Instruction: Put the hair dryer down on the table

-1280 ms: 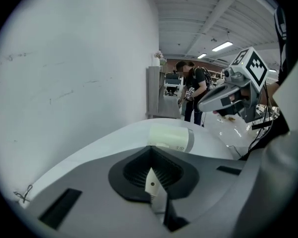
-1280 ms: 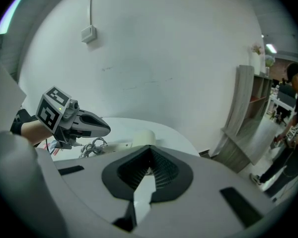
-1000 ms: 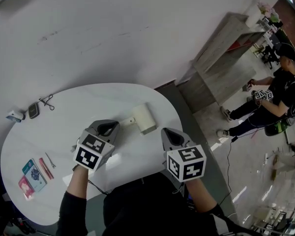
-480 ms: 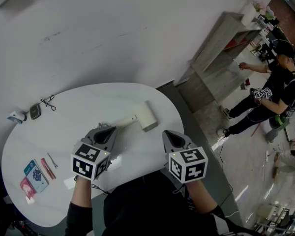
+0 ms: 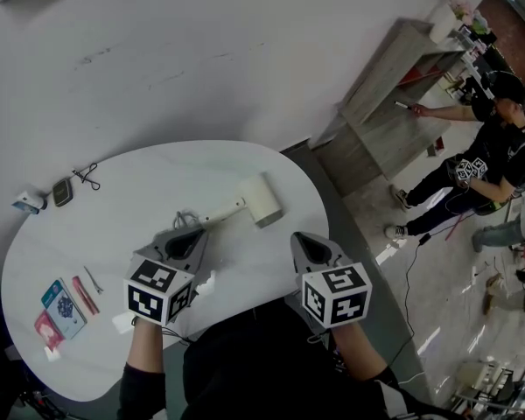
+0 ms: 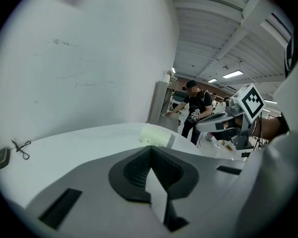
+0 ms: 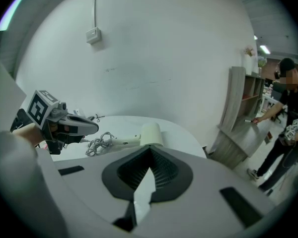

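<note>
The cream hair dryer lies on its side on the white round table, its handle pointing left and its grey cord bunched at the handle's end. My left gripper is shut and empty, hovering a short way in front of the cord without touching the dryer. My right gripper is shut too, empty, over the table's near right edge. The left gripper view shows the dryer beyond the closed jaws. In the right gripper view the dryer and cord lie ahead, with the left gripper to the left.
Coloured packets and a hair clip lie at the table's left front. A small dark device and a black clip sit at the far left. A grey shelf unit and a person stand to the right.
My left gripper has drawn back from the dryer's handle toward my body, leaving the dryer and cord on the table. The right gripper has hardly moved.
</note>
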